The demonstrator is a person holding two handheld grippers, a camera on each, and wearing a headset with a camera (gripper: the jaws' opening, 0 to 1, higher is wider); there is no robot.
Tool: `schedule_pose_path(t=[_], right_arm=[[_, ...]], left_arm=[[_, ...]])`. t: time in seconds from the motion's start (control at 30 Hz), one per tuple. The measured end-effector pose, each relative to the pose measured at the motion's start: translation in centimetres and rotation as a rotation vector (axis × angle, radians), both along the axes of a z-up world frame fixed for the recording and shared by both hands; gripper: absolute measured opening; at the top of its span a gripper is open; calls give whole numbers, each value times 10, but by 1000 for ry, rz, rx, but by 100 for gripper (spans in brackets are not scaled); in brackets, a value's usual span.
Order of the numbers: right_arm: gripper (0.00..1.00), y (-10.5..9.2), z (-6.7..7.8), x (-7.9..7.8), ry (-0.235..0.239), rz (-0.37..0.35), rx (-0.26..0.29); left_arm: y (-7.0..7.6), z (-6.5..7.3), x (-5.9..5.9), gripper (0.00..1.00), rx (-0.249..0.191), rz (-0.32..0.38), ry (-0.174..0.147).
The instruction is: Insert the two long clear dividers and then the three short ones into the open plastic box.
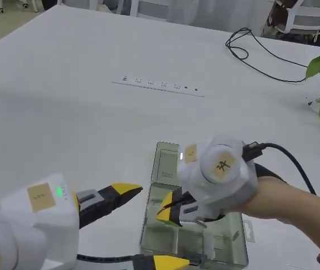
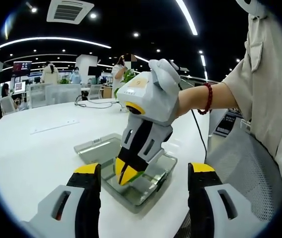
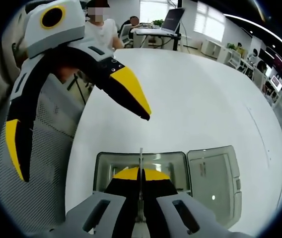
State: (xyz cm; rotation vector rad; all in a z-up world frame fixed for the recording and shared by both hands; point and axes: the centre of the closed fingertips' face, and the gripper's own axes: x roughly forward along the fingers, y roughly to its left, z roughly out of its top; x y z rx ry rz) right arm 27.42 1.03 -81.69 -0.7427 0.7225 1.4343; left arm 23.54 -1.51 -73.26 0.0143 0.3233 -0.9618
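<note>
While the right gripper (image 3: 141, 174) pinches a clear divider (image 3: 141, 154) edge-on over the open plastic box (image 3: 103, 166) on the bench (image 1: 64, 112), the left gripper (image 2: 144, 171) gapes empty nearby | divider likely light, thin, slick, slightly flexible; best held at its top edge

The head view looks steeply down on the plastic box (image 1: 159, 233) from close above, while both gripper views face it from opposite sides — the left low and level, the right tilted down, nearer.
</note>
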Motion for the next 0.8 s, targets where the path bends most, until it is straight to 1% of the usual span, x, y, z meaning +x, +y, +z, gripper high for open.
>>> schedule_pose_path(t=[0.13, 0.17, 0.23, 0.33, 0.43, 0.5, 0.63, 0.77, 0.8], right_arm=[[2, 0, -7, -1, -9, 2, -42], [2, 0, -8, -1, -18, 8, -60], [2, 0, -9, -1, -15, 5, -90], [2, -1, -14, -1, -38, 28, -149], [1, -1, -19, -1, -34, 28, -206], [1, -1, -18, 0, -33, 31, -219], [1, -3, -18, 0, -39, 35, -226], [2, -3, -18, 0, -36, 31, -208], [3, -3, -18, -1, -43, 55, -196]], left_arm=[[0, -1, -1, 72, 3, -4, 1], [-1, 0, -1, 72, 3, -5, 1], [0, 0, -1, 72, 1, -4, 0], [-1, 0, -1, 72, 2, -4, 0], [0, 0, -1, 73, 7, -2, -4], [1, 0, 0, 73, 12, 1, -7], [2, 0, 2, 74, 13, 7, -8], [2, 0, 3, 75, 15, 10, -10], [2, 0, 3, 75, 15, 10, -11]])
